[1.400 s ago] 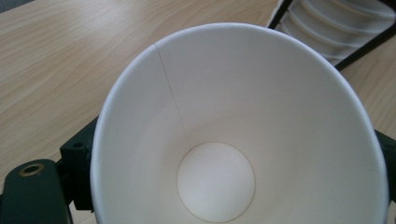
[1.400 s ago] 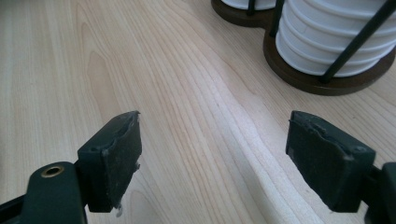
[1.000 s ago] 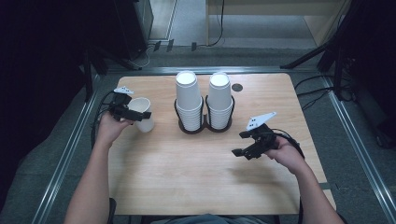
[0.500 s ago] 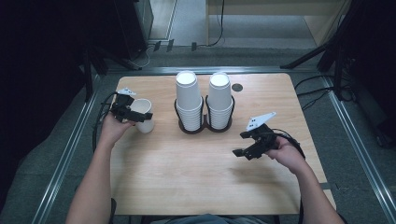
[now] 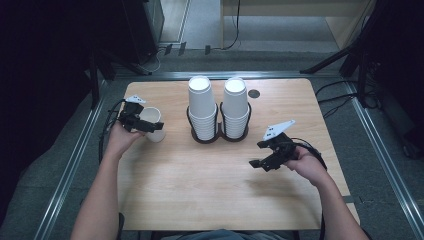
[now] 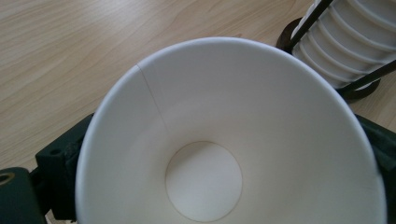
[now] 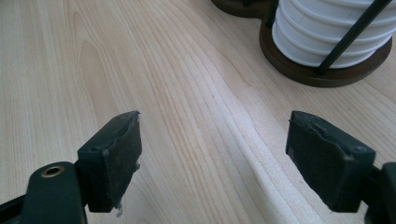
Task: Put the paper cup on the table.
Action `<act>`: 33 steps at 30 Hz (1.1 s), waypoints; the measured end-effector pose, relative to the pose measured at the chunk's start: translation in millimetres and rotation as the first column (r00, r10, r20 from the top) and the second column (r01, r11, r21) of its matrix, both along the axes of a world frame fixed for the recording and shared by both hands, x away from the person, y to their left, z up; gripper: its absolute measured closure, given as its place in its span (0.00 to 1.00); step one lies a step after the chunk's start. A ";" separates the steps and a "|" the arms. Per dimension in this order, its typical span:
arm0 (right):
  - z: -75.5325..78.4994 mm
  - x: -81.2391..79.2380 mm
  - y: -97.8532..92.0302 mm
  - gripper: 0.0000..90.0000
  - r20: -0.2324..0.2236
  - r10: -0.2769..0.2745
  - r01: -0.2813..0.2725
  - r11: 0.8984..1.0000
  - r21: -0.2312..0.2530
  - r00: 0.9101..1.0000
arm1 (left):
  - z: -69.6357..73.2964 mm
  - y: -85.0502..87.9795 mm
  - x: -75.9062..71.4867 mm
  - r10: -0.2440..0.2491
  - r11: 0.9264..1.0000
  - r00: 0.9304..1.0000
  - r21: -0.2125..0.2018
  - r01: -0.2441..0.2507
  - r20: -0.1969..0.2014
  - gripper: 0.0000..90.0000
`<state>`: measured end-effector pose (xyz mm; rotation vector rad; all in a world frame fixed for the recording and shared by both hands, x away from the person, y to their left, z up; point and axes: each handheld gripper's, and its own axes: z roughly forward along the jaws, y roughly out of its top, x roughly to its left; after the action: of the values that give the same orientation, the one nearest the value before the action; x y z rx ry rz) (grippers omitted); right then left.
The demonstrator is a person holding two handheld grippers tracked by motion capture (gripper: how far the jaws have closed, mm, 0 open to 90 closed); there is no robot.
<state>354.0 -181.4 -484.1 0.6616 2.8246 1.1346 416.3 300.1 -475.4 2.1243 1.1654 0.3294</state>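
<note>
Pale wood of the desk (image 7: 177,93) is lying bare between the spread jaws of the right tool (image 5: 267,156), which is hovering over it with nothing in its grip. Beyond its right jaw, the black wire cup holder (image 7: 322,70) is standing with two stacks of white cups (image 5: 202,107). On the far side of that holder, the left tool (image 5: 142,125) is sitting around a single white paper cup (image 6: 219,140), upright on the desk; its jaws have just been opening and are flanking the cup's sides, and whether they are still pressing it cannot be told.
</note>
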 end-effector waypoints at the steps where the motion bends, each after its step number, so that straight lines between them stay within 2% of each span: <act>1: 0.1 0.0 -0.1 0.21 0.000 0.000 0.000 1.000 0.000 1.000 | 0.4 0.4 -0.1 -0.003 1.000 1.000 -0.001 0.003 -0.001 0.01; 6: 0.1 0.5 -1.0 0.21 -0.001 -0.003 0.003 1.000 -0.003 1.000 | 0.2 0.2 -0.4 0.003 1.000 1.000 0.006 -0.003 -0.018 0.00; 12: -0.4 -0.3 0.0 0.21 -0.002 0.000 0.000 1.000 -0.013 1.000 | 3.4 2.7 -1.6 -0.001 1.000 0.999 -0.021 0.000 -0.032 0.00; 15: -0.5 -0.3 0.0 0.21 -0.003 0.001 -0.001 1.000 -0.015 1.000 | 4.2 3.6 -1.9 0.007 1.000 0.999 -0.014 -0.008 -0.044 0.00; 21: -0.9 -0.6 -0.4 0.21 0.001 0.005 -0.005 1.000 -0.022 1.000 | 9.1 6.2 -3.0 0.019 0.999 0.999 -0.027 -0.020 -0.040 0.00; 27: -1.7 -0.6 -0.6 0.21 0.007 0.005 -0.005 1.000 -0.030 1.000 | 16.2 7.7 -6.5 0.022 1.000 0.999 -0.021 -0.023 -0.040 0.00; 33: -1.3 -1.0 -0.8 0.21 0.007 0.007 -0.007 1.000 -0.030 1.000 | 24.6 8.2 -9.4 0.031 0.999 0.999 -0.014 -0.031 -0.023 0.00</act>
<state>353.0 -182.3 -485.5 0.6445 2.8343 1.0909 406.9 308.3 -450.8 2.1042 1.2111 0.3109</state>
